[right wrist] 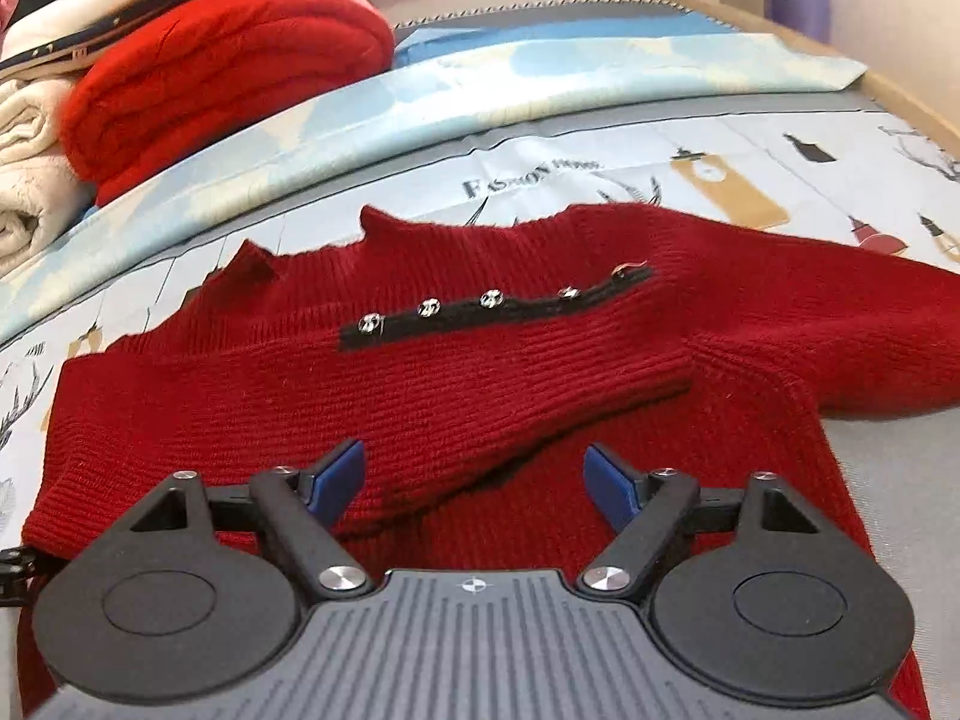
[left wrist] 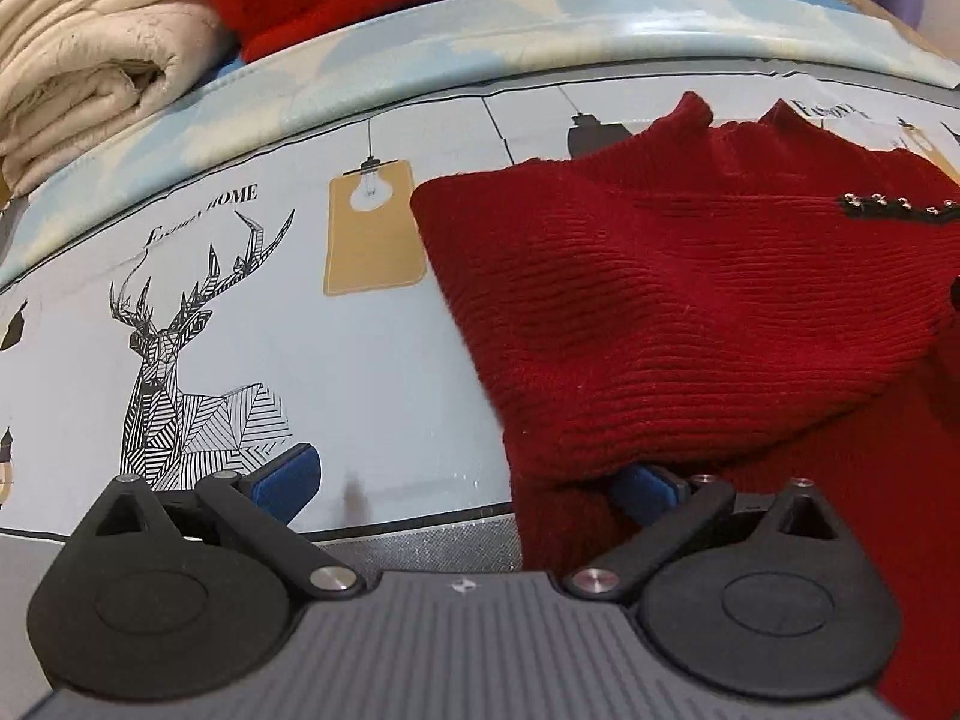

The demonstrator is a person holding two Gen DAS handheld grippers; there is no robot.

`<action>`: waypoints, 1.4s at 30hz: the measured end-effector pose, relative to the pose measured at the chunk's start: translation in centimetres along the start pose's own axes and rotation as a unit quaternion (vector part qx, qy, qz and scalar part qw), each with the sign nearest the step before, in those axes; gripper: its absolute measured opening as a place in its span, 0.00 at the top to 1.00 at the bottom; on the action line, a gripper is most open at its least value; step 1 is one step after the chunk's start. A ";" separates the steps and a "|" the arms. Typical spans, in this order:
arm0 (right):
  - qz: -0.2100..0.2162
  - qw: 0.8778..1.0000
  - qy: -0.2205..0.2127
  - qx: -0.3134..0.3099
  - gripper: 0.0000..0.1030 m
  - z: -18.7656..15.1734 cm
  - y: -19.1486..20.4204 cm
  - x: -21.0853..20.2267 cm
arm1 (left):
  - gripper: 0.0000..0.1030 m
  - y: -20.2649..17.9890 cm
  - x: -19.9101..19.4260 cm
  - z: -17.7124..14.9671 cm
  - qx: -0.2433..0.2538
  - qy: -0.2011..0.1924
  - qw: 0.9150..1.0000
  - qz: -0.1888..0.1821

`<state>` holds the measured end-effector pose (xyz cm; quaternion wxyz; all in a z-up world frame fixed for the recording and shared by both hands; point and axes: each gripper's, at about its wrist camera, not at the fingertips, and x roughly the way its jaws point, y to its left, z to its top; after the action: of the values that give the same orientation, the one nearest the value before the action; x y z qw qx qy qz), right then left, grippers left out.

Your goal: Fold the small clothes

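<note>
Printed table cover (right wrist: 600, 144) carries the dark red ribbed sweater (right wrist: 420, 384), partly folded. We judge it soft, light and floppy; grasp doubled edges. Right gripper (right wrist: 474, 474) hovers with jaws spread; left gripper (left wrist: 468, 480) likewise, nothing held.

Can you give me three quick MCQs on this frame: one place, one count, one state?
1. Where is the bright red folded sweater?
A. next to the cream blanket
B. on the dark red sweater
C. in a basket

2. How many silver studs sit on the black strip of the dark red sweater?
A. two
B. five
C. nine

3. The right hand-held gripper is:
A. shut on a sleeve
B. open, above the knit
C. out of view

Key: 1 A, the folded stacks sit side by side at the back; 2 B, five studs show along the strip; 3 B, the blue pads stand apart, clamping nothing.
</note>
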<state>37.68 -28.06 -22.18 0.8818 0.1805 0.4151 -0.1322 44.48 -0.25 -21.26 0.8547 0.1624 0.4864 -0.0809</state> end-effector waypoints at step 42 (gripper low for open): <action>-0.042 0.998 0.048 -0.014 0.10 -0.7 2.4 3.7 | 0.00 1.0 2.7 0.0 -0.061 0.008 0.995 -0.075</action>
<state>40.45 -25.93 -24.97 0.8568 0.1562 0.4665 -0.1546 46.11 0.72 -23.37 0.8508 0.0732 0.5078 -0.1136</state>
